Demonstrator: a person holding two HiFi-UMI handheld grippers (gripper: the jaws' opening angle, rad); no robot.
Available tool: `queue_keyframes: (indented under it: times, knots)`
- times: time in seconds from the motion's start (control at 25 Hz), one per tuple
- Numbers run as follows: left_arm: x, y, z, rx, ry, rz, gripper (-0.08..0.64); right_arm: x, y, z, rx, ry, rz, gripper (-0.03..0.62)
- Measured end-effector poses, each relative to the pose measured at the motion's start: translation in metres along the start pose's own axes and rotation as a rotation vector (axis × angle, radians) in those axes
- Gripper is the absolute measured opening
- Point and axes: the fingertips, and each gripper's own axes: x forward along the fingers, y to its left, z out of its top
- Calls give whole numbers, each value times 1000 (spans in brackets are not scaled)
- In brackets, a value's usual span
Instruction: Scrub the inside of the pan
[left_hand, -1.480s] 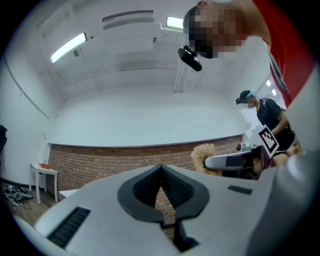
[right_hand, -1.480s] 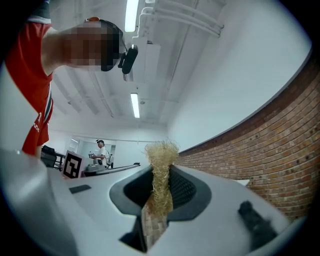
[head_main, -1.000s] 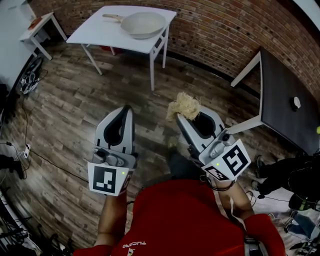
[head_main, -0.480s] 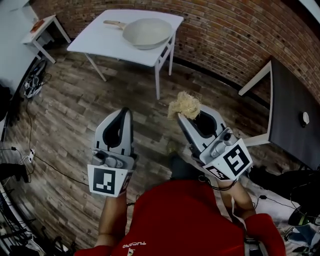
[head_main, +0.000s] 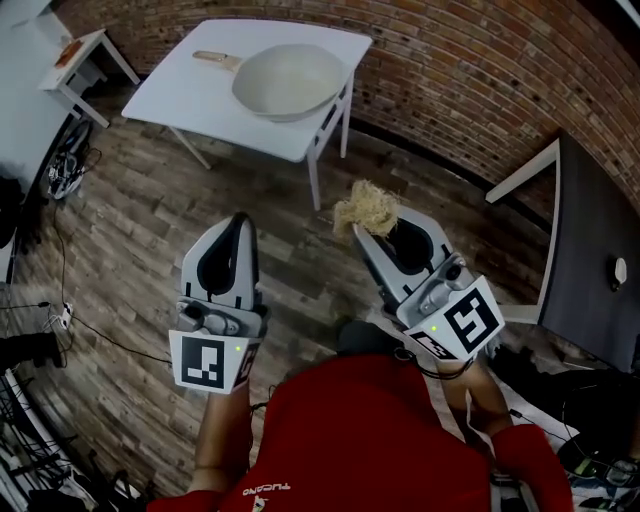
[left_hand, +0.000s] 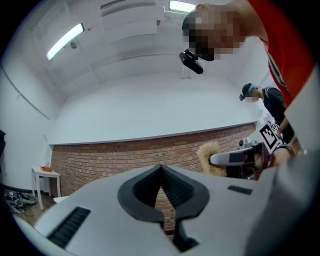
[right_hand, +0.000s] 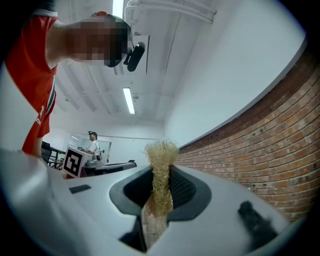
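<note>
Left claw: jaws pressed together with nothing between them, held over the wooden floor, tips pointing toward the white table. Right claw: jaws pinching a tan, straw-like scrubber, whose tuft stands clear above the tips; the right gripper view confirms the fibres clamped between the ribbed pads. The two claws are held side by side and apart, in front of the person's red shirt. The pan, pale with a wooden handle pointing left, rests upright on the white table toward its right edge, well apart from both claws. The table stands near a brick wall. A dark table stands at right.
</note>
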Motion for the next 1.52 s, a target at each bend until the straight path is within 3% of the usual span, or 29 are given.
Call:
queue_keyframes:
  times: [0.4,0.96,1.52]
  knots:
    - [86,21,-18,40,43,57,12,39,-91,0,15,9,39,84]
    - [151,63,-40,38,52,70,12,85,-153,-16,28,21,17,85]
    - [225,171,-68,26,61,39,12,205,-202,-31,15,39,-36,84]
